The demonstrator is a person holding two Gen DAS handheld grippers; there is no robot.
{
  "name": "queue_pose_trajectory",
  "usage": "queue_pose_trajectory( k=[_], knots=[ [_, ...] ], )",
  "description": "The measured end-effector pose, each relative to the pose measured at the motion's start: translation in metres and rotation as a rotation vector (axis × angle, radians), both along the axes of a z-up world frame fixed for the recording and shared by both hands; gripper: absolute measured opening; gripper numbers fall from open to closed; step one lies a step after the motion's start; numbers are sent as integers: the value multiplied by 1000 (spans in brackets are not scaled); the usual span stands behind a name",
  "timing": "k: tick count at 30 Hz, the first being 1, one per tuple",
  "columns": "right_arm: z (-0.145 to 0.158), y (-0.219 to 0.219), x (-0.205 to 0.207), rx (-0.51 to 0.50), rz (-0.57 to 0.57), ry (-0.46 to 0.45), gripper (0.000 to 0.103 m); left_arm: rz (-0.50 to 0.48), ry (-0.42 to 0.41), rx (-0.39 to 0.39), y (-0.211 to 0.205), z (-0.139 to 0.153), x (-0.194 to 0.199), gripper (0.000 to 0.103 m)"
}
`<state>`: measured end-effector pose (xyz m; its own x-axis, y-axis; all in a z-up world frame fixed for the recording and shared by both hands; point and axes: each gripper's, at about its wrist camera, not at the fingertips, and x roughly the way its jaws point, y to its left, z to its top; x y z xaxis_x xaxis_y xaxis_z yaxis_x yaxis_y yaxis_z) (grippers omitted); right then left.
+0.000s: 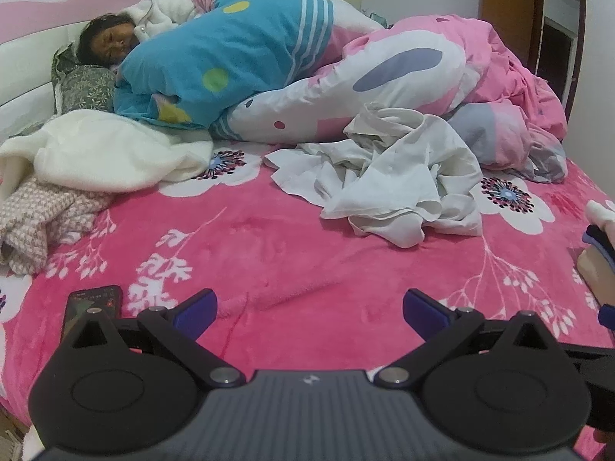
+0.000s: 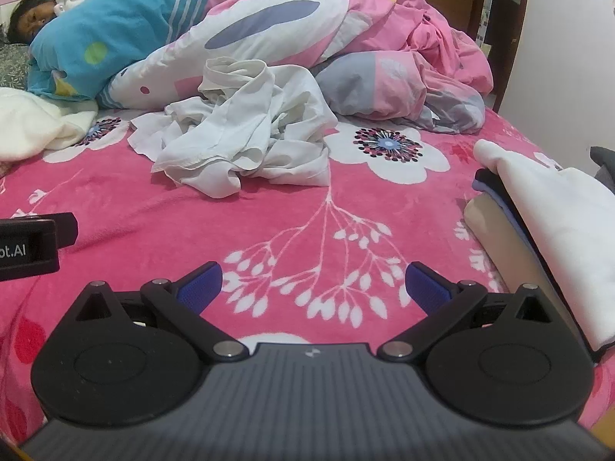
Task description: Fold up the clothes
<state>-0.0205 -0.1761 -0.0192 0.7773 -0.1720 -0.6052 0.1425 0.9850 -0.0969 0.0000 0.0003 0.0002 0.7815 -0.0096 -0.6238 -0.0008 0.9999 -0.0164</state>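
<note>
1. Both grippers hover low over the pink floral blanket, jaws spread wide with nothing between them: the left gripper and the right gripper.
2. Just left of the left gripper, a dark phone lies on the blanket.
3. Ahead, well apart from both grippers, a crumpled white garment lies in a loose heap on the blanket, unfolded.
4. At the right edge sits a stack of folded clothes, white on top, dark, blue and beige below.
5. Behind the garment, a person lies under a blue quilt beside a bunched pink duvet.
6. Cream fleece and a checked cloth lie at left.
</note>
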Motion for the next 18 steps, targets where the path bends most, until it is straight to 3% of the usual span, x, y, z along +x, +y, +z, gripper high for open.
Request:
queue_pose_trajectory(
  k=[18],
  knots=[
    [3, -4, 3, 9, -16, 2, 102, -18, 14, -13, 5, -2, 2, 103]
  ],
)
